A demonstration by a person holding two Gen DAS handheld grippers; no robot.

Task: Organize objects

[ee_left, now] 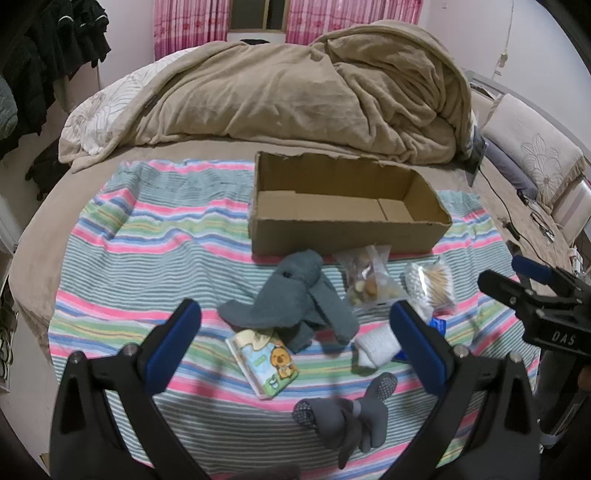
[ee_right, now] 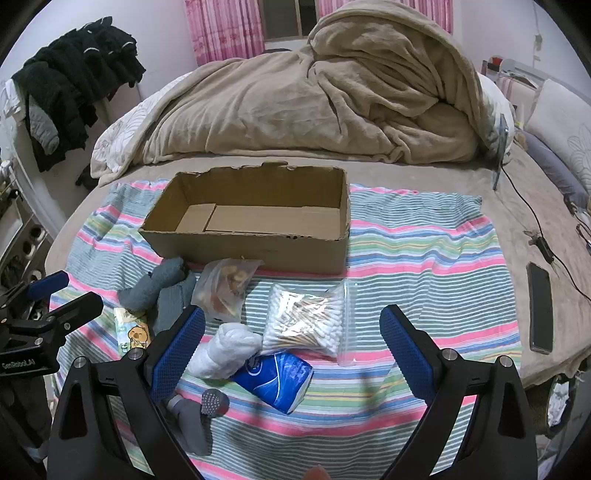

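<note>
- Well, I have the bed's tan blanket [ee_left: 295,92] heaped far beyond both sets of jaws, against pink curtains [ee_right: 221,33].
- The striped towel [ee_left: 155,229] spreads under everything I am working over.
- The cardboard box [ee_left: 343,206] sits open-topped on it, ahead of both grippers, nothing visible inside.
- My left gripper [ee_left: 295,347] has its jaws spread wide and holds nothing; between them lie the blue-grey sock pair [ee_left: 295,299], a tissue pack with a cartoon bear [ee_left: 267,363] and, nearest me, the dark grey grip-sole socks [ee_left: 347,417].
- My right gripper [ee_right: 291,350] is likewise wide apart and empty; "DAS" reads on its body in the left view, and "GenRobot.AI" on the left gripper's body at the left edge of the right view.
- Between the right jaws lie the bag of cotton swabs [ee_right: 306,321] and a blue tissue pack [ee_right: 277,380]; its white lettering is too distorted for me to read.
- The rolled white socks [ee_right: 229,350] lie just beside the right gripper's left finger [ee_right: 181,350], touching the blue pack.
- A small bag of snacks [ee_right: 225,291] lies ahead of that finger, just in front of the box.
- A dark phone [ee_right: 540,306] lies well right of the right jaws, off the towel.
</note>
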